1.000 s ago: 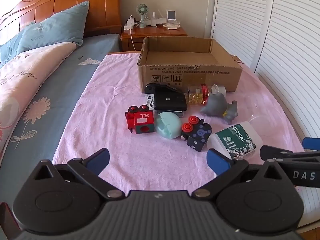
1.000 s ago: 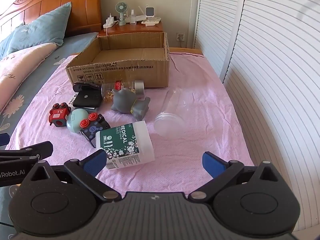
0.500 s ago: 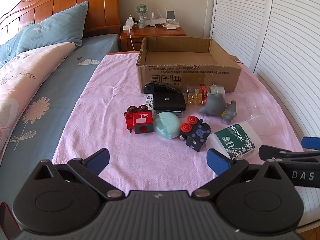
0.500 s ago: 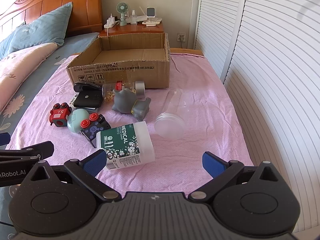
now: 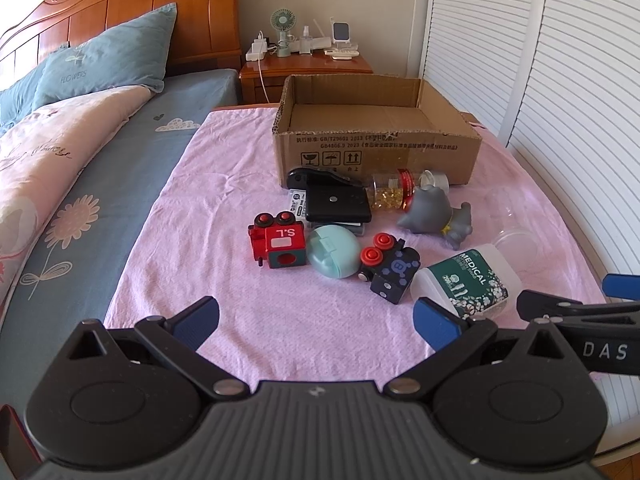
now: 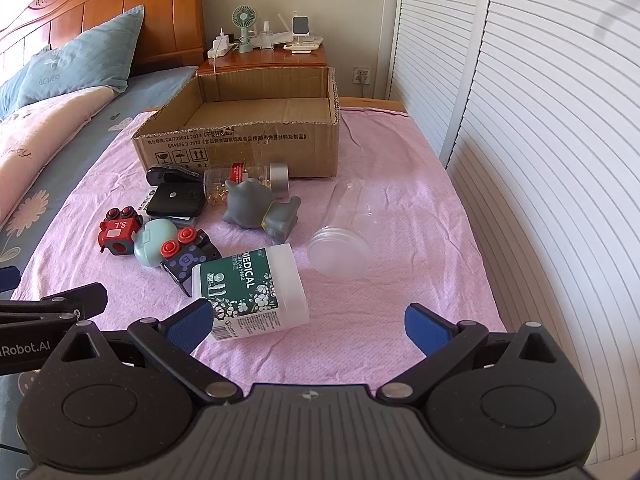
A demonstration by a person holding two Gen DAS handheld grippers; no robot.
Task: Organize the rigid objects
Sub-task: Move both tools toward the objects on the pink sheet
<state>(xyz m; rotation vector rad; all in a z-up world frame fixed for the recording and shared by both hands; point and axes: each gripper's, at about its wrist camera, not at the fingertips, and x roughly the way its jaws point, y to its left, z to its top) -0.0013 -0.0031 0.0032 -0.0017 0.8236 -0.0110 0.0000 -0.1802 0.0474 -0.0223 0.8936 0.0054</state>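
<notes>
Pink cloth point(image 5: 248, 312) covers the bed beside white louvred doors point(image 6: 540, 128); both grippers' fingers point(image 5: 198, 316) point(image 6: 426, 326) spread, empty.

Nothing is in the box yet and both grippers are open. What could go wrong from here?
The clear plastic cup lies on its side and could roll or crush under a squeeze. The toys are packed tight: grabbing the teal case may knock the red block or dark block. The swab tub looks wide for the right gripper.

box point(image 5: 376, 148): matt cardboard | cover point(image 5: 224, 200): crinkled pink cloth | cup point(image 6: 344, 240): clear plastic
</notes>
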